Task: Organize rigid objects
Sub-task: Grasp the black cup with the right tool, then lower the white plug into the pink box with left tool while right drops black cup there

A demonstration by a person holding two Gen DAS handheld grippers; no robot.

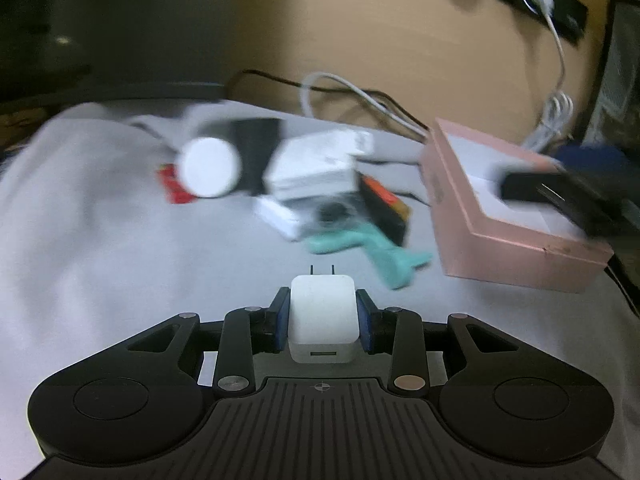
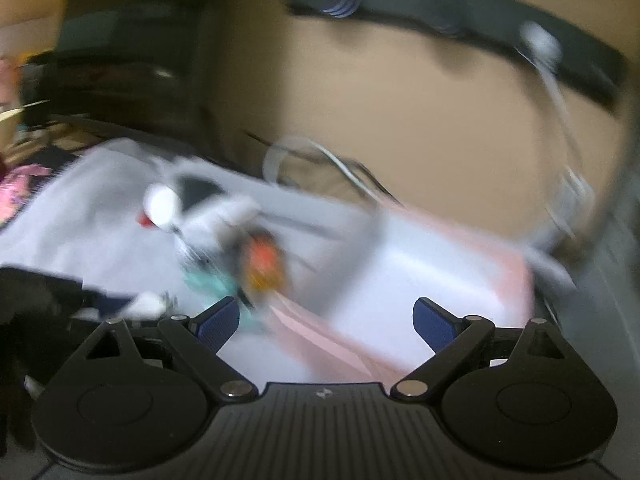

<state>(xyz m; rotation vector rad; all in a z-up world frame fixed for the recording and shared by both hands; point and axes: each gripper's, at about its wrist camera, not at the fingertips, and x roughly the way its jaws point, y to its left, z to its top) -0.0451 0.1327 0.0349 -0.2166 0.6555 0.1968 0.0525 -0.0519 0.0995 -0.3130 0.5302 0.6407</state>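
Note:
My left gripper [image 1: 322,312] is shut on a white USB charger cube [image 1: 322,326], prongs pointing forward, above the grey cloth. Ahead lies a blurred pile: a white-capped cylinder [image 1: 210,166], a white adapter [image 1: 316,164], a teal plastic piece [image 1: 372,250], an orange and black item [image 1: 386,204]. A pink open box [image 1: 516,236] sits at the right, with my right gripper seen over it as a dark blur. In the right wrist view my right gripper [image 2: 326,324] is open and empty above the pink box [image 2: 460,272]; the pile [image 2: 224,232] is to its left, heavily blurred.
Grey cloth [image 1: 100,240] covers the surface. White and black cables [image 1: 360,96] run along the tan wall behind. A black power strip [image 1: 552,4] with a white plug hangs on the wall at upper right. Dark furniture stands at the left.

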